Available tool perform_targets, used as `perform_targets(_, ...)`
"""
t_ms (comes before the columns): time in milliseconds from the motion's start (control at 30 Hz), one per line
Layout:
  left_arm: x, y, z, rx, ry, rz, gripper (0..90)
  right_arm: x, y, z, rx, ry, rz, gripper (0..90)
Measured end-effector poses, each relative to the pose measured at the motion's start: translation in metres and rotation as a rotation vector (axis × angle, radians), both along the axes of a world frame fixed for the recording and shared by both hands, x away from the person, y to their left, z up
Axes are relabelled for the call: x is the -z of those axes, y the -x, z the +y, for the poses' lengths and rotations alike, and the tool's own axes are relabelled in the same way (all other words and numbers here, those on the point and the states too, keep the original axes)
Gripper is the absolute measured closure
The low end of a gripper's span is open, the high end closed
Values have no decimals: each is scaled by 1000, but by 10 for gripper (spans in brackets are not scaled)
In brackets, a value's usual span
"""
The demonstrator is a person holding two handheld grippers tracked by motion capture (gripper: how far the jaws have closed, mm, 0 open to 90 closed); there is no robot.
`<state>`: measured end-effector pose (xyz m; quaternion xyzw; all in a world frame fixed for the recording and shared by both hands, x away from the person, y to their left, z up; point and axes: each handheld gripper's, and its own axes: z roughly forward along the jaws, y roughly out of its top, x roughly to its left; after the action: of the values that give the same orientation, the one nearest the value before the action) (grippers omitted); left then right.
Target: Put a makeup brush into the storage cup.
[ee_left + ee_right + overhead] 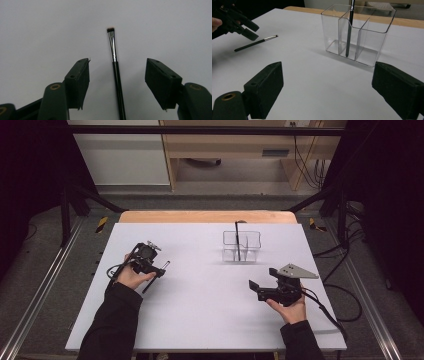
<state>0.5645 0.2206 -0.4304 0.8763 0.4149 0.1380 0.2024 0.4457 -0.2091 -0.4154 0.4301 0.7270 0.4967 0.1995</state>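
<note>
Clear box (pixel 358 32) with dividers stands on white table (pixel 200 320); one dark brush (pixel 349 30) leans inside. Second brush (pixel 115 67) lies flat between wide-open left gripper (pixel 117 75) jaws, untouched; bristles plain there. Right gripper (pixel 327 92) wide open, empty.

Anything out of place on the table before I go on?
One brush lies flat on the table, between the open jaws of the left gripper, while another brush stands in the clear organizer. Nothing looks spilled or damaged.
</note>
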Motion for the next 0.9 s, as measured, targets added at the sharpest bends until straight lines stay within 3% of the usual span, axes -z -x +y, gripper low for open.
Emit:
perform_targets(433,16,-4,3,1,-25,75,545,0,0,0,-1,-3,1,109)
perform_targets(900,18,-4,-1,23,-22,99,694,1,0,1,-6,-2,6,109)
